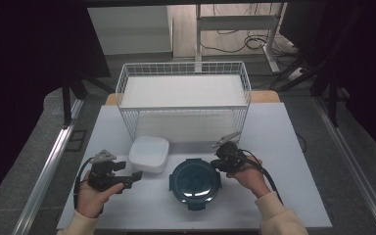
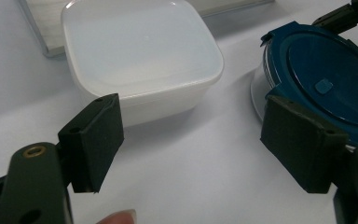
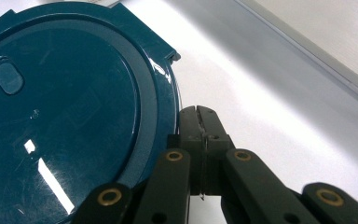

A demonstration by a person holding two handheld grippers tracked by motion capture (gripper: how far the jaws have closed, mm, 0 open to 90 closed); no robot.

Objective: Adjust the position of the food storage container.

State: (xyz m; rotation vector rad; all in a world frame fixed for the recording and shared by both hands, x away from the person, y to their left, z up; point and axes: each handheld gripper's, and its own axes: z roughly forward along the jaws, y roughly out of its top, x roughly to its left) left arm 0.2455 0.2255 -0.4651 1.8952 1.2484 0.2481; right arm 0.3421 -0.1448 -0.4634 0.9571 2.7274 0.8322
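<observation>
Landmark: round container with the dark blue lid (image 1: pixel 195 182), standing on the white surface (image 1: pixel 284 147), near its front edge and about midway across.

Right tongs (image 1: pixel 219 164): at the container's upper right rim as the high view shows it. Jaws pressed together, nothing between them. In the right gripper view the closed tips (image 3: pixel 200 122) lie right against the lid's edge, just below one of the lid's latch tabs (image 3: pixel 168 52); whether they actually touch the rim I cannot tell. The person's right hand (image 1: pixel 248 176) sits to the right of the container, cable trailing back over the sleeve.

Left tongs (image 1: pixel 133 177): to the left of the container, clear of it. Jaws spread wide, nothing between them but bare surface. Left gripper view: the right pad (image 2: pixel 303 144) stands in front of the lid's near edge, the left pad (image 2: pixel 93 140) in front of the white tub. Grey three-cornered plate on top of this gripper. Left hand (image 1: pixel 93 196) holds it low, near the front edge.

White square tub (image 1: pixel 149 153): shallow, lid on, just beyond and left of the blue-lidded container; a narrow gap between the two.

White wire basket (image 1: pixel 127 78): behind the container, well apart, at the far part of the surface.

Lid details: small oval valve (image 3: pixel 8 78) set off-centre, light glare across the top.
</observation>
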